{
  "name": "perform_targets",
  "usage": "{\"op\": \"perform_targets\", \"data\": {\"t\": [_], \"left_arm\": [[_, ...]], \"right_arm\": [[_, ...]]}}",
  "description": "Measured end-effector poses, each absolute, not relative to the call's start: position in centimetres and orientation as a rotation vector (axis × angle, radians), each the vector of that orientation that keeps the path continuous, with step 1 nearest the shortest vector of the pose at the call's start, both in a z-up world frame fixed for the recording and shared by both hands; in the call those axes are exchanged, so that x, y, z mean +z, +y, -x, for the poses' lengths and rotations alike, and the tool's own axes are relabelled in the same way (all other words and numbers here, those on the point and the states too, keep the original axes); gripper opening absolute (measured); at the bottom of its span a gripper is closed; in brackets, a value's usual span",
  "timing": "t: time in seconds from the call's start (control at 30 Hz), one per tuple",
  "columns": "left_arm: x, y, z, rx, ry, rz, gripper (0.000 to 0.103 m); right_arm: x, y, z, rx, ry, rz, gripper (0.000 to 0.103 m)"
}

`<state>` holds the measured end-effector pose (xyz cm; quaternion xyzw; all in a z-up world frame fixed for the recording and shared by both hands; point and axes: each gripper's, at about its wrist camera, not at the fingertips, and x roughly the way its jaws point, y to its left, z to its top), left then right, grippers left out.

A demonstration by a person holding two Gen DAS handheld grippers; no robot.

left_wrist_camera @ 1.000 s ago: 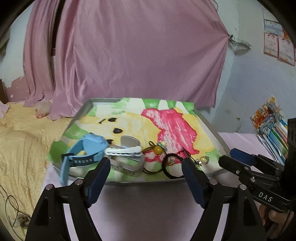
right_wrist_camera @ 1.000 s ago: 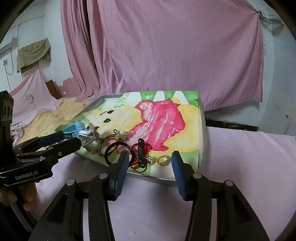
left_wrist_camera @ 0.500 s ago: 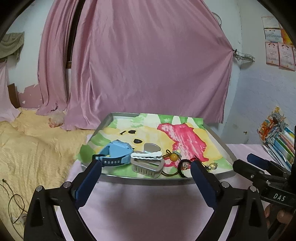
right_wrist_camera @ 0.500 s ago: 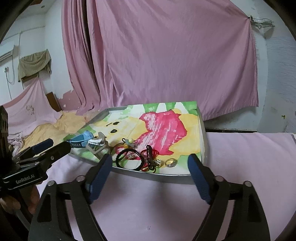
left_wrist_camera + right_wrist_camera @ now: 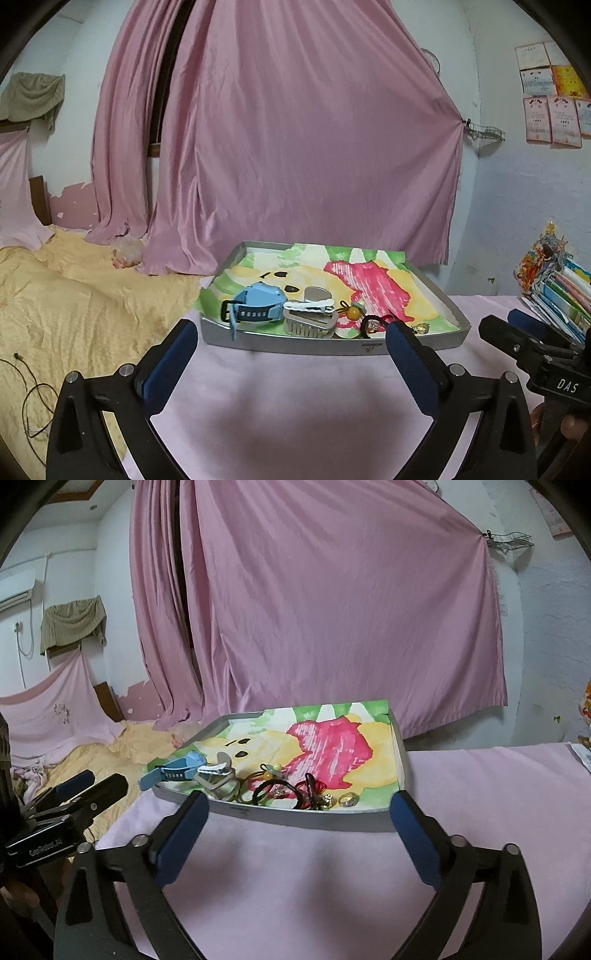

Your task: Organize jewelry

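Both claws hang over the pink cloth-covered table (image 5: pixel 295 398), short of the shallow grey metal tray (image 5: pixel 332 343) with its bright cartoon-print liner. Left gripper (image 5: pixel 288 334) gapes wide, holding nothing; right gripper (image 5: pixel 299 805) is spread just as wide, empty too. The jewelry sits bunched along the tray's near edge: a light-blue wristwatch (image 5: pixel 258 304) at the left, a white hair clip (image 5: pixel 309 305) lying on a small silver tin (image 5: pixel 309 324), black hair ties (image 5: pixel 273 790), and a silver ring (image 5: pixel 348 799) at the right.
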<state>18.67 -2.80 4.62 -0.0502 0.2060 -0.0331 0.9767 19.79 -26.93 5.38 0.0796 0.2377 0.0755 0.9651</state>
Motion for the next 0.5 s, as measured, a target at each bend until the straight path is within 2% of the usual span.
{"op": "perform_targets", "data": {"t": [0.5], "left_arm": [[4.5, -1.4, -12.5, -0.044, 0.337, 0.101, 0.102]], "right_arm": [[6.1, -25.8, -13.3, 0.137, 0.394, -0.127, 0.101]]}}
